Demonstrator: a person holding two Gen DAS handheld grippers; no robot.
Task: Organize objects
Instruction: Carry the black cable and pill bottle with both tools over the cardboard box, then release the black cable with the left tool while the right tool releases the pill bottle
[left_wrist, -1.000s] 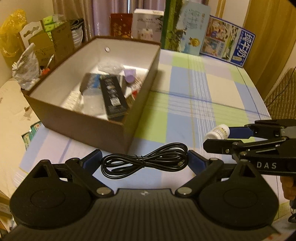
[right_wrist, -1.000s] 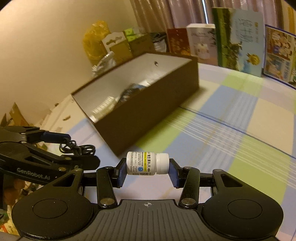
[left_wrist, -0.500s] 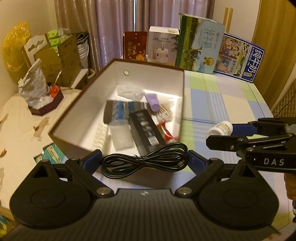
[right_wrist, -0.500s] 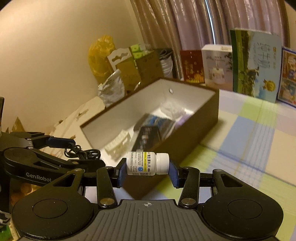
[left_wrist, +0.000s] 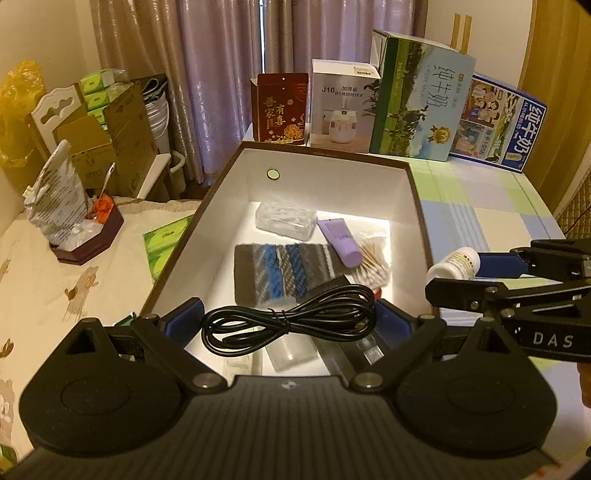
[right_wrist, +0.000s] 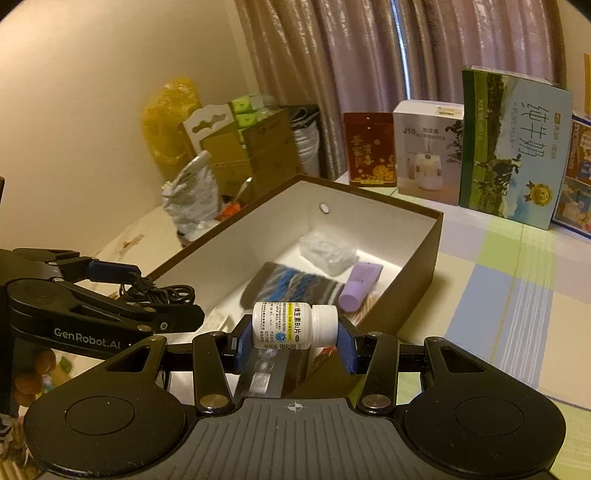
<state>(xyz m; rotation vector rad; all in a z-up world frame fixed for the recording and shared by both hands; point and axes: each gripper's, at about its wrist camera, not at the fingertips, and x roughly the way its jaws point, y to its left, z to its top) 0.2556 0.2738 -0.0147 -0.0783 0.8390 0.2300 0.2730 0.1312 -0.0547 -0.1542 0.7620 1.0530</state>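
Note:
My left gripper (left_wrist: 288, 321) is shut on a coiled black cable (left_wrist: 291, 319), held above the near end of the brown box (left_wrist: 417, 206). In the right wrist view the same cable (right_wrist: 159, 291) hangs from that gripper at the left. My right gripper (right_wrist: 293, 328) is shut on a small white pill bottle (right_wrist: 295, 325) lying sideways between its blue pads, over the box's near right corner. That bottle (left_wrist: 456, 264) also shows at the right of the left wrist view. Inside the box (right_wrist: 436, 229) lie a striped cloth (left_wrist: 280, 275), a purple tube (left_wrist: 340, 242), cotton swabs and a clear packet.
Upright cartons (left_wrist: 417, 99) and a red gift box (left_wrist: 280, 107) line the back of the checked tablecloth (left_wrist: 491, 206). To the left stand cardboard boxes (left_wrist: 107, 133), a foil bag (left_wrist: 55, 199) and a yellow bag.
Both grippers moved forward and slightly up with their loads, from the table in front of the box to over its near end. The box interior now fills more of both views.

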